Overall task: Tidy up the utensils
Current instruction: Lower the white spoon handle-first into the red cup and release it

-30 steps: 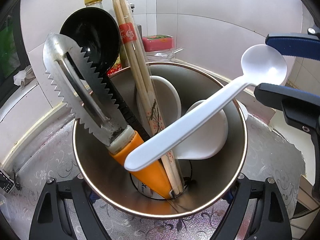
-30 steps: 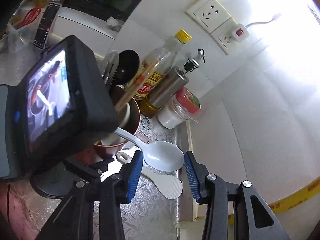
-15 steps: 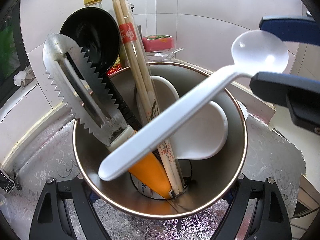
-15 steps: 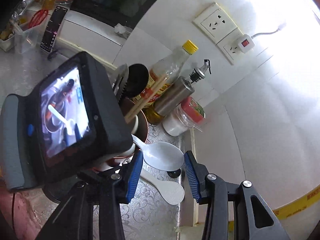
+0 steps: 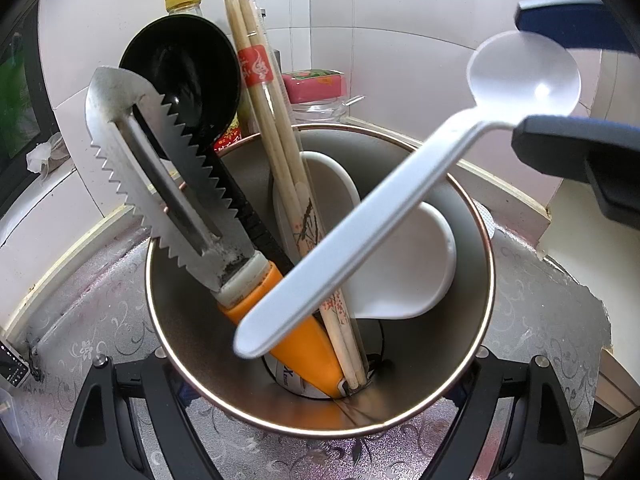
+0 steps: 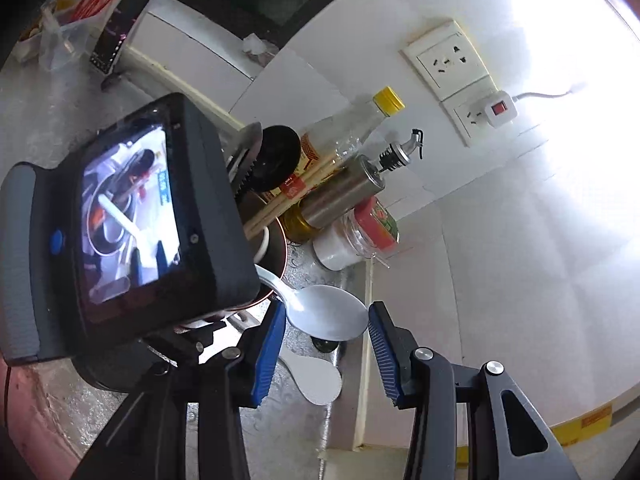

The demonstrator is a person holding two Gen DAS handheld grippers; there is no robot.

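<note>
Two grippers show. The right gripper (image 6: pixel 328 344) reaches in level from the right, its blue-padded fingers (image 6: pixel 266 354) clamped on the bowl of one white plastic spoon (image 5: pixel 360 232), whose handle slants down over the mouth of the metal utensil holder (image 5: pixel 478 240); the handle's end hangs above the holder's inside, apart from its floor. The left gripper (image 5: pixel 320 432) sits low at the near side of the holder, one black finger on either side of the wall; whether its jaws press the wall I cannot tell. Inside the holder stand one serrated metal scraper (image 5: pixel 160 176) with an orange grip, one black ladle (image 5: pixel 188 76), one sleeved pair of wooden chopsticks (image 5: pixel 280 152) with a red band whose print is too small to read, and two white ceramic spoons (image 5: pixel 408 268). Beside the holder lies one flat white rice paddle (image 6: pixel 316 380) on the patterned counter (image 5: pixel 536 312). Against the tiled wall stand one yellow-capped bottle (image 6: pixel 360 124), one steel oil pourer (image 6: pixel 348 192) and one red-lidded jar (image 6: pixel 356 240). Letters on the holder's bottom sticker are partly hidden.
</note>
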